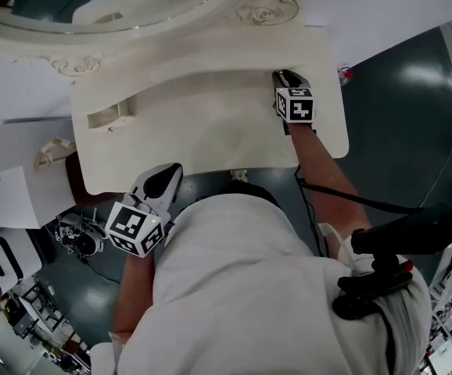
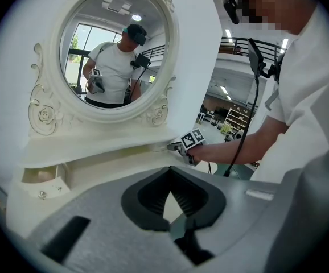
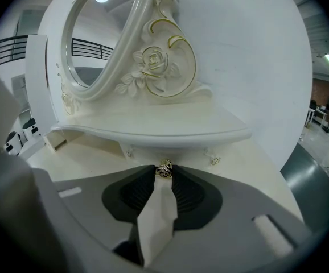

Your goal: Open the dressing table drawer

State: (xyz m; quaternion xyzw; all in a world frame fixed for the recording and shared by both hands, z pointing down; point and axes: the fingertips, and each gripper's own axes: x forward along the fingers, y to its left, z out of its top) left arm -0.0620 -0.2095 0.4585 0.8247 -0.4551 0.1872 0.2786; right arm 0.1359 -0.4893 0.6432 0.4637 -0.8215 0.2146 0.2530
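The white dressing table (image 1: 210, 135) has an oval mirror (image 2: 113, 50) over a narrow shelf. Under the shelf's right end sits a small drawer (image 3: 153, 151) with a gold rose knob (image 3: 164, 168). My right gripper (image 3: 164, 170) has its tips pressed on that knob from both sides; in the head view the right gripper (image 1: 283, 76) reaches under the shelf at the table's back right. My left gripper (image 1: 170, 175) hovers at the table's front edge, its jaws together on nothing. A second small drawer (image 1: 107, 116) at the left stands pulled out.
The right gripper's black cable (image 1: 351, 198) trails past the table's right front corner. A white box (image 1: 11, 198) and equipment (image 1: 81, 237) stand on the floor at the left. The person's torso is close to the table's front edge.
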